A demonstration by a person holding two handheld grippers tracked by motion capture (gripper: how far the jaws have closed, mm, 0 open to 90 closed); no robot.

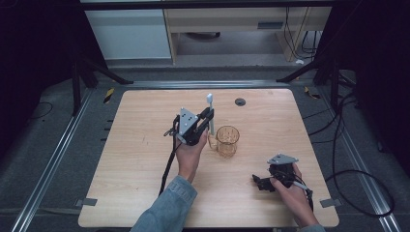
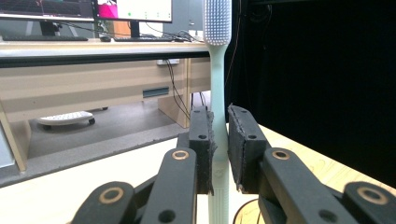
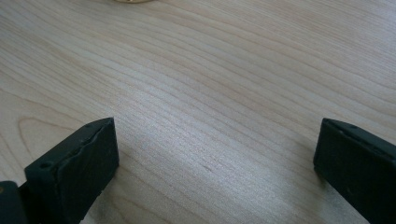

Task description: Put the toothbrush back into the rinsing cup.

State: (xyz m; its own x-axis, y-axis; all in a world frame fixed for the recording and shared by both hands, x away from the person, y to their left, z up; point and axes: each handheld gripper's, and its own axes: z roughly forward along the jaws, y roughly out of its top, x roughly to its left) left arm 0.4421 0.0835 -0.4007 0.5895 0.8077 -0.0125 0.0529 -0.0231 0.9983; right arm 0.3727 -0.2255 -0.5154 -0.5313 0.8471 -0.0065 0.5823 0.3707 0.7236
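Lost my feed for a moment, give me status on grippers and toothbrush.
Left gripper shut on toothbrush, held upright beside amber glass cup. Right gripper open, low over wooden table. Nothing between toothbrush and cup.

- The high view looked forward and down from above the person's side, taking in the whole wooden table (image 1: 145,159), the floor around it and furniture beyond the far edge.
- The left gripper view sat low and close behind the left gripper (image 2: 219,140), facing level across the table toward a desk (image 2: 93,79) with monitors; the toothbrush (image 2: 217,70) stood upright right before the lens.
- The right gripper view rode the right gripper (image 3: 215,154), tilted down, very near the tabletop.
- The high view shared the toothbrush (image 1: 210,113) and left gripper (image 1: 205,123) with the left gripper view, and the tabletop near the right gripper (image 1: 263,182) with the right gripper view.
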